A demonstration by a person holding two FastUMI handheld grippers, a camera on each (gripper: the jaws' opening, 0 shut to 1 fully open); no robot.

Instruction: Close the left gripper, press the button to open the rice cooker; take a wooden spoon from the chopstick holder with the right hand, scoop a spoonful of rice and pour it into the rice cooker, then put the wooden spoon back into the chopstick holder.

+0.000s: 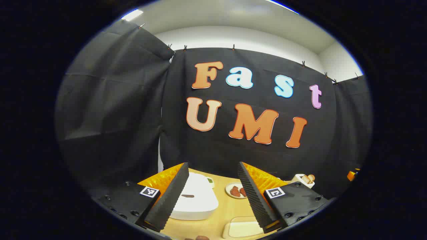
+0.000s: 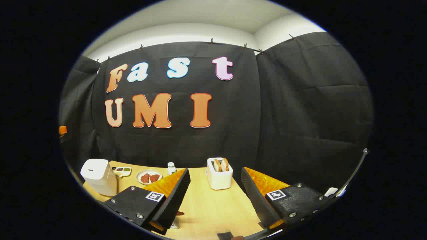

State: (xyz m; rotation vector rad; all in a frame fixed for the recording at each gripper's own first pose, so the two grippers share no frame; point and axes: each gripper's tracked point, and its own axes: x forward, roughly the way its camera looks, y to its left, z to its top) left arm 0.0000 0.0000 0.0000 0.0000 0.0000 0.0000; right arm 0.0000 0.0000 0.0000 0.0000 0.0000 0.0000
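The rice cooker (image 1: 195, 196) is sitting on the wooden table (image 1: 230, 206) with its lid down, just ahead of the left gripper (image 1: 211, 196) and showing between its two fingers, nearer the left one. That gripper is hanging above the table with its jaws spread wide and gripping nothing. As I see it, the risk is this: the task wants the jaws closed before the button is pressed, and going in spread like this, the fingers could straddle the button or glance off the smooth lid and shove the cooker back.

In the right gripper view, the cooker (image 2: 96, 176) is standing well off to the left of the right gripper (image 2: 215, 196), which is also gaping wide and carrying nothing, poised level over bare table. A toaster (image 2: 219, 173) is standing just beyond its fingertips, between them. I cannot make out the chopstick holder or spoon for certain.
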